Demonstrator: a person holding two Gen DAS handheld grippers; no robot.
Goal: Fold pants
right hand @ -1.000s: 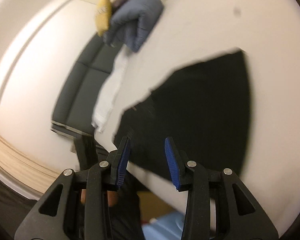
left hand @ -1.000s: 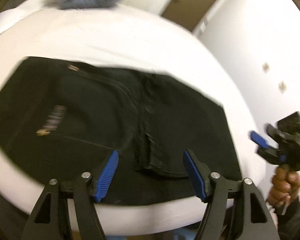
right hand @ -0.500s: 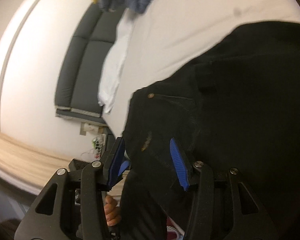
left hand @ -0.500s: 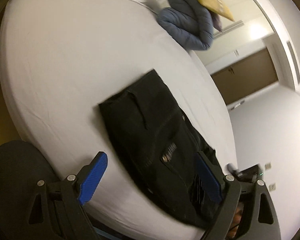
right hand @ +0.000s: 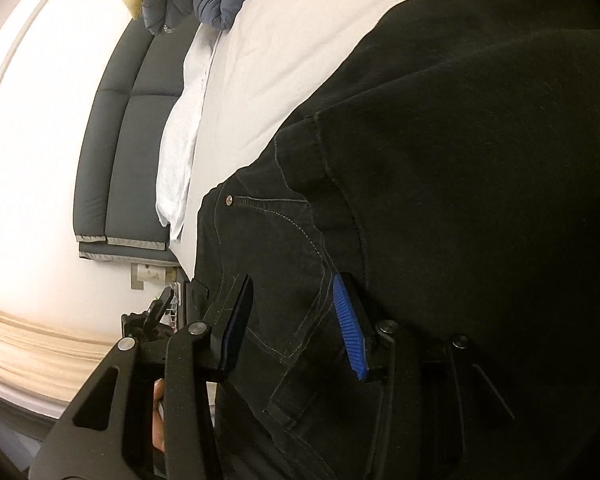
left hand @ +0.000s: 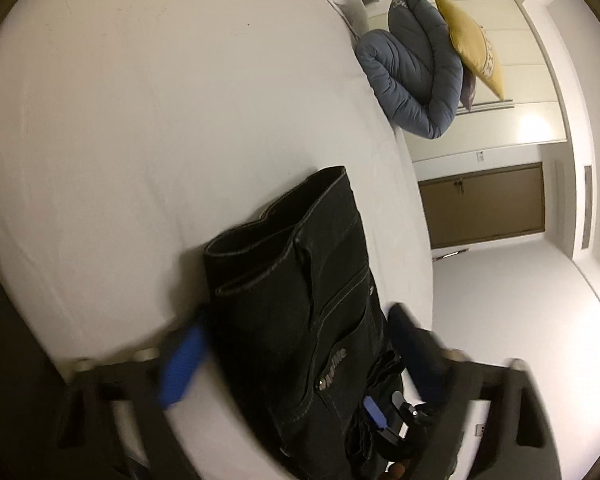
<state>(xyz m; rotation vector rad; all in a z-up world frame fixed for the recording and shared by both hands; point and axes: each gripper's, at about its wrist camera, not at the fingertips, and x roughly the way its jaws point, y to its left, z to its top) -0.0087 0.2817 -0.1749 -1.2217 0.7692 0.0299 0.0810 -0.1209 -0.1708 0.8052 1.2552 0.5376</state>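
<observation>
The left gripper [left hand: 296, 356] stands wide open, its jaws straddling the black pants [left hand: 300, 300] at the near edge of the bed [left hand: 140, 120]. The right gripper [right hand: 296, 324] is also open, denim between its jaws, unclamped. The folded pants run lengthwise toward the blue quilt [left hand: 416, 76].

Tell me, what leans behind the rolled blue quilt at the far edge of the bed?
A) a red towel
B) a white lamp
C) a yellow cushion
C: in the left wrist view a yellow cushion leans against the rolled blue quilt beyond the bed.
</observation>
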